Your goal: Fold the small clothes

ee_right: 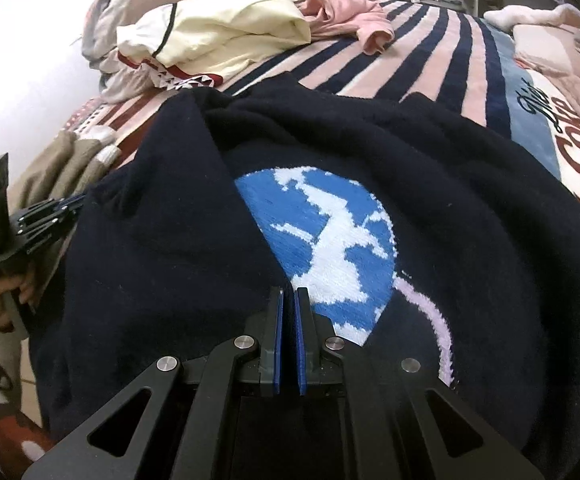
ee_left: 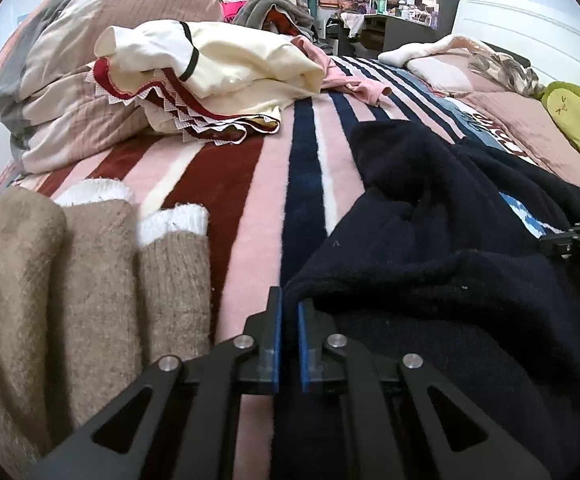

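Left wrist view: the left gripper point(ee_left: 289, 304) has its pads nearly together at the left edge of the navy sweater point(ee_left: 430, 240), though a pinch on it can't be confirmed. The sweater lies on the striped blanket point(ee_left: 258, 184), beside folded tan socks point(ee_left: 90, 272). The right gripper point(ee_right: 289, 294), pads nearly together, sits over the sweater's blue patch point(ee_right: 330, 232); grip unclear.

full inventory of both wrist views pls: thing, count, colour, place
sweater: 1, navy with blue-white patch, front of bed, both grippers at it
beige knit: 1, beige with white cuffs, left of sweater
cream garment: 1, cream, black trim, on pile at back left
pink garment: 1, pink, behind sweater
blanket: 1, pink, navy and maroon stripes, under all
plush: 1, green, far right
left gripper: black, blue pads, nearly closed at sweater edge
right gripper: same, nearly closed at sweater
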Demonstrator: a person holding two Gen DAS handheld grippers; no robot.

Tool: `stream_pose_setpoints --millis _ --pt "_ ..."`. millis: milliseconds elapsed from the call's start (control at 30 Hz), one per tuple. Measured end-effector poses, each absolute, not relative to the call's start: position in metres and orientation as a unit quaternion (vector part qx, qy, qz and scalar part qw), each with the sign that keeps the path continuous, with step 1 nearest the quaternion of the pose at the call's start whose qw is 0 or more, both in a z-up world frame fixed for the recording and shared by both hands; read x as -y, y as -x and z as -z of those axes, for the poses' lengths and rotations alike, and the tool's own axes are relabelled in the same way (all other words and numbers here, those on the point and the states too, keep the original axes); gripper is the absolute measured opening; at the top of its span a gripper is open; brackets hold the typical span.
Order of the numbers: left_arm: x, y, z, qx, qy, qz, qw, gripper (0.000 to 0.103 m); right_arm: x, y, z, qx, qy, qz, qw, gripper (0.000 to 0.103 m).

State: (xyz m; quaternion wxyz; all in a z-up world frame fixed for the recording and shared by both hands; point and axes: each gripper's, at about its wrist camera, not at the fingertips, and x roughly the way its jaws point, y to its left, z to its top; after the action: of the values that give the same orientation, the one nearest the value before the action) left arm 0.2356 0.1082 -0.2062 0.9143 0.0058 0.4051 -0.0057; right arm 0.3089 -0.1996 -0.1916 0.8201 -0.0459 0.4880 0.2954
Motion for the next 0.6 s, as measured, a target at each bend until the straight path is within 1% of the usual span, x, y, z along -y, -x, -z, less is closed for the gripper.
stream_pose_setpoints --millis 67,133,167,200,267,300,333,567,600 --pt "-0.106 -0.232 0.203 -0.403 -0.006 0.020 0.915 0.007 0.200 -0.309 0.191 -0.492 0.039 -0.295 0.819 0.005" --pt "-0.104 -0.230 0.199 -0.397 -0.004 0.035 0.917 0.016 0.200 -0.312 0.186 -0.484 0.029 -0.302 0.820 0.007" --pt "-0.102 -0.230 0.197 -0.395 -0.006 0.042 0.918 0.032 0.200 -0.313 0.183 -0.481 0.026 -0.307 0.821 0.015" --pt "-0.100 -0.229 0.196 -0.393 -0.011 0.047 0.918 0.044 0.198 -0.316 0.178 -0.475 0.023 -0.313 0.822 0.021" --pt "-0.092 -0.231 0.194 -0.391 -0.026 0.067 0.918 0.054 0.187 -0.324 0.168 -0.460 0.021 -0.331 0.824 0.048" --pt "-0.088 -0.232 0.195 -0.392 -0.036 0.076 0.916 0.056 0.176 -0.330 0.162 -0.452 0.026 -0.342 0.823 0.052" --pt "-0.084 -0.235 0.196 -0.392 -0.044 0.081 0.915 0.056 0.167 -0.336 0.159 -0.448 0.031 -0.348 0.823 0.052" --pt "-0.081 -0.256 0.204 -0.411 -0.031 0.095 0.906 0.056 0.104 -0.375 0.160 -0.448 0.033 -0.416 0.791 0.053" --pt "-0.081 -0.257 0.205 -0.413 -0.029 0.096 0.905 0.053 0.098 -0.380 0.161 -0.449 0.030 -0.425 0.785 0.054"
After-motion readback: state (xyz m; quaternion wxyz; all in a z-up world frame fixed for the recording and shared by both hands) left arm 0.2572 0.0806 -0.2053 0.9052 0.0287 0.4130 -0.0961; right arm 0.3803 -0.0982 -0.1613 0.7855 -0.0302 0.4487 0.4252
